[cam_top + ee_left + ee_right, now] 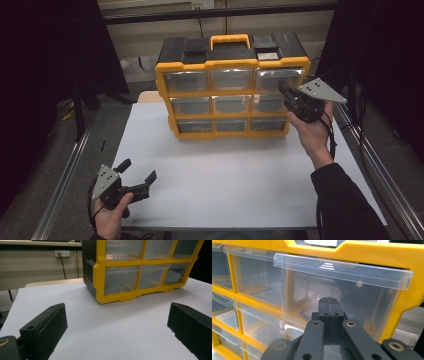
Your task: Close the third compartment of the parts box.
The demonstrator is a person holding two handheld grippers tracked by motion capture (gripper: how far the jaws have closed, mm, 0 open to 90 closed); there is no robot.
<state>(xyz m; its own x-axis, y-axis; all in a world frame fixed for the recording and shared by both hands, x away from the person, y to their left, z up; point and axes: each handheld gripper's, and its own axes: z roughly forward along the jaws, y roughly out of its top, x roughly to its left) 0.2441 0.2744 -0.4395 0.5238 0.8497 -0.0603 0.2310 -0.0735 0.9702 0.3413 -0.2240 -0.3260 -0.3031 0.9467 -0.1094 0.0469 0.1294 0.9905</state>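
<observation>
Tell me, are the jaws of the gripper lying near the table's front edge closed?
No, the left gripper has its two black jaws spread wide apart over the white table, with nothing between them.

One yellow-and-black organiser (232, 85) at upper centre of the high view, standing on one white counter (225, 185). Nine clear drawers (231, 79), three rows of three. One yellow carry handle (230, 39) on top. Two claws: left claw (140, 176) at lower left, right claw (283, 88) at centre right.
</observation>
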